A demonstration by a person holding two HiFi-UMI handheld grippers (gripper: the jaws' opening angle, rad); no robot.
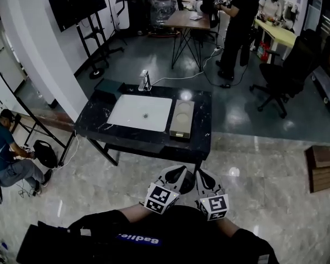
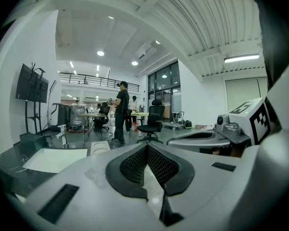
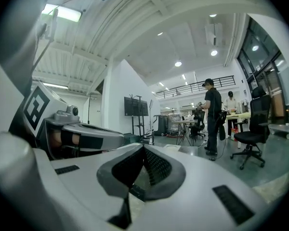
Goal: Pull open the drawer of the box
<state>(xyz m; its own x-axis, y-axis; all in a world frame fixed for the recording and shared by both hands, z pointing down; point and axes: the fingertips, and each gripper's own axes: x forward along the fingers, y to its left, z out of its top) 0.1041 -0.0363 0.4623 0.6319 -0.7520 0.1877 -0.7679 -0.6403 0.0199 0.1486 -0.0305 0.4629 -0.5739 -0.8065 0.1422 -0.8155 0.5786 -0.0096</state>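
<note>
A pale beige box (image 1: 182, 118) with a round recess in its top stands on the black table (image 1: 93, 126), right of a white mat (image 1: 140, 112). From here I cannot make out its drawer. Both grippers are held close to my body, well short of the table and side by side. The left gripper (image 1: 175, 175) is shut, its pads meeting at the tip with nothing between them (image 2: 147, 147). The right gripper (image 1: 201, 176) is shut and empty too (image 3: 143, 148). The box shows small and far off in the left gripper view (image 2: 100, 147) and the right gripper view (image 3: 175, 147).
A small metal fixture (image 1: 145, 81) and a dark block (image 1: 104, 92) sit at the table's far edge. One person crouches on the floor at the left (image 1: 8, 153); another stands at the back (image 1: 236, 26). An office chair (image 1: 286, 70) and stacked boards (image 1: 324, 166) are to the right.
</note>
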